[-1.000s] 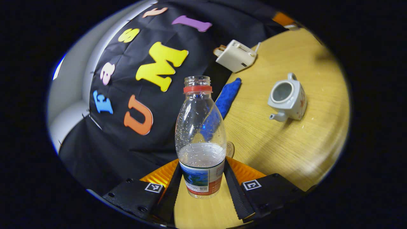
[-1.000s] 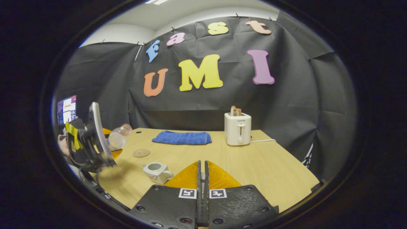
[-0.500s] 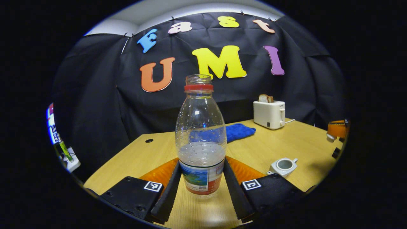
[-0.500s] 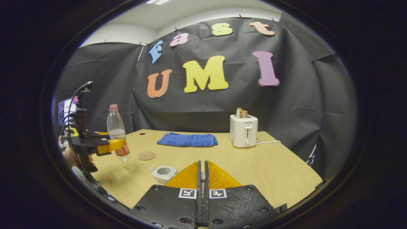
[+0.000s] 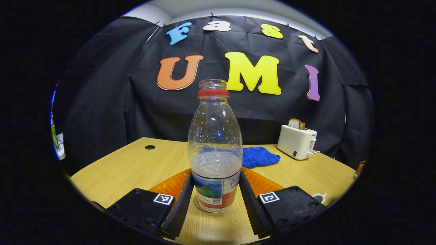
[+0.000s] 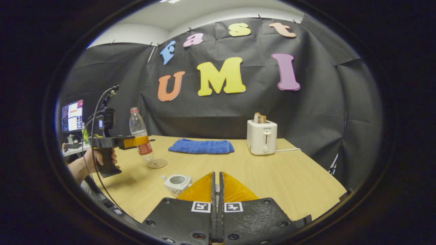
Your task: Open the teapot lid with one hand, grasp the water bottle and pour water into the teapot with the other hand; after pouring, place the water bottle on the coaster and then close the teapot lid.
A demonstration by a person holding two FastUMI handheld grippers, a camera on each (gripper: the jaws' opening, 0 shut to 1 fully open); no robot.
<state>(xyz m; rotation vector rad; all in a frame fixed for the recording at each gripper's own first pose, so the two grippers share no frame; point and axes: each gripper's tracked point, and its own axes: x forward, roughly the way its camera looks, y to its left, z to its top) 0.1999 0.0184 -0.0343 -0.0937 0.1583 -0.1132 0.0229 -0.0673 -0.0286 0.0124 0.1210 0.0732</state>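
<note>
The water bottle (image 5: 215,149) is being held upright between the left gripper's (image 5: 215,200) jaws, both fingers pressing on its labelled lower part, so that the water left in it is kept from spilling through the uncapped neck. In the right gripper view its base is being carried at the coaster (image 6: 157,163), which lies directly under those jaws; whether it is already touching cannot be told, and the placing step is judged to be in hand. The right gripper's (image 6: 216,190) jaws are being kept clenched; whether the lid is pinched between them cannot be told. The teapot (image 6: 176,183), its mouth uncovered, is standing on the tabletop (image 6: 272,177) just ahead and left of the right jaws, well placed for the closing. A blue towel (image 6: 201,146) and a toaster (image 6: 262,137) are lying well beyond both jaws. Nothing is standing between the bottle and the coaster, nor between the right jaws and the teapot.
</note>
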